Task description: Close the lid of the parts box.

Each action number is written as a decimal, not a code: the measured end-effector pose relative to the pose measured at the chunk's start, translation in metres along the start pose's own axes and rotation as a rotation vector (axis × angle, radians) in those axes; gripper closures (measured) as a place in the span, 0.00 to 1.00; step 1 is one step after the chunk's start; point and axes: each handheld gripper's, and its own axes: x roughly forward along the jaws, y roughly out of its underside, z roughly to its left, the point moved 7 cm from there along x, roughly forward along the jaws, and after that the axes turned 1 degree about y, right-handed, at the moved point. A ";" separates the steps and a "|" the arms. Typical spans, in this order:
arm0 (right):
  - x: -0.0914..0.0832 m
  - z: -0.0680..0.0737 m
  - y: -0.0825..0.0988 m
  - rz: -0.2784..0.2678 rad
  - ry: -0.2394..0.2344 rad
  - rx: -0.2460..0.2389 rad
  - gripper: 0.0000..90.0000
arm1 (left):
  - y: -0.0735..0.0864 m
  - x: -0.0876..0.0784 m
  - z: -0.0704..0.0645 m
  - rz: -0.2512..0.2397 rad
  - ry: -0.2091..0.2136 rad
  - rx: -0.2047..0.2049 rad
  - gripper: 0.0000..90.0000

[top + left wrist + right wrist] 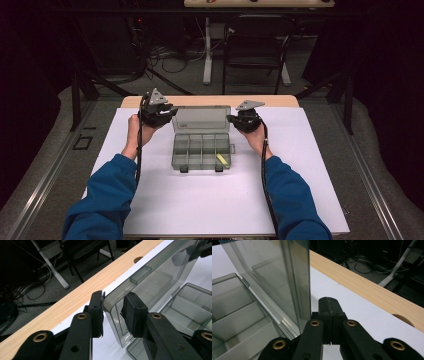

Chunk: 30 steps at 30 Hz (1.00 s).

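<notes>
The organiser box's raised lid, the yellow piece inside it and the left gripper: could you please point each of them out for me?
lid (201,120), high view, middle of the clear panel.
yellow piece (221,159), high view, middle of the strip.
left gripper (113,311), left gripper view, midway between the fingertips, astride the lid's corner.

The high view looks forward and down on the table (165,210) from the person's side. Each gripper view sits low and very close, facing the far wooden edge, and both share the box's raised lid (155,282) (seen from opposite ends).
</notes>
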 end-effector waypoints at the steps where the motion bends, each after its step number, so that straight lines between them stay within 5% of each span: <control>1: -0.002 -0.001 -0.001 -0.004 -0.001 0.003 1.00 | 0.000 0.000 0.000 -0.002 0.003 0.000 0.80; 17: -0.055 0.004 -0.029 -0.027 -0.010 -0.070 0.75 | 0.001 -0.002 0.001 0.001 0.028 0.011 0.83; 25: -0.049 0.015 -0.050 -0.002 -0.035 -0.102 0.74 | 0.001 -0.003 0.001 0.010 0.033 0.020 0.83; 30: -0.042 0.014 -0.058 0.012 -0.040 -0.081 0.82 | 0.002 -0.004 0.001 0.015 0.042 0.026 0.83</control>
